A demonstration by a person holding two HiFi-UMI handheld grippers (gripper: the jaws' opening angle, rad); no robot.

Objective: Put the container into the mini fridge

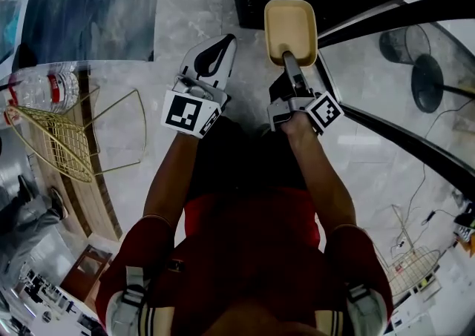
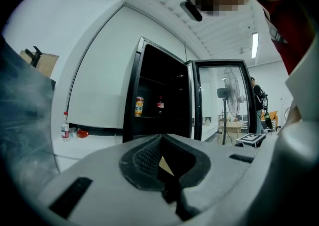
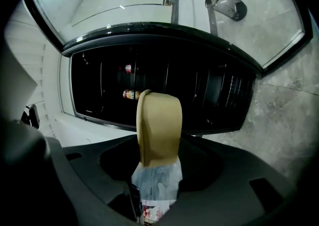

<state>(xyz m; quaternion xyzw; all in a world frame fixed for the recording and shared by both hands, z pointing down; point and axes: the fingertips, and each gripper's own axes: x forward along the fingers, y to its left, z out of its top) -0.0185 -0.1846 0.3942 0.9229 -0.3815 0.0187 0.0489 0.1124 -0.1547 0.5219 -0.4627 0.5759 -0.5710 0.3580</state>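
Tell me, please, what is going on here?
A person holds a gripper in each hand. The right gripper is shut on a beige container in front of the open mini fridge. The container is not inside yet. The left gripper is shut and empty.

The tan rectangular plastic container (image 1: 291, 27) looks smooth and matt, with crinkled clear plastic film (image 3: 157, 182) at its near end. The black mini fridge (image 2: 152, 70) has a glossy glass door (image 2: 222, 103). The grey veined stone floor (image 1: 185, 8) is polished. The left gripper (image 2: 160, 140) has a matt grey plastic shell and ribbed black pads (image 2: 147, 157). The gold wire rack (image 1: 56, 138) is thin metal.
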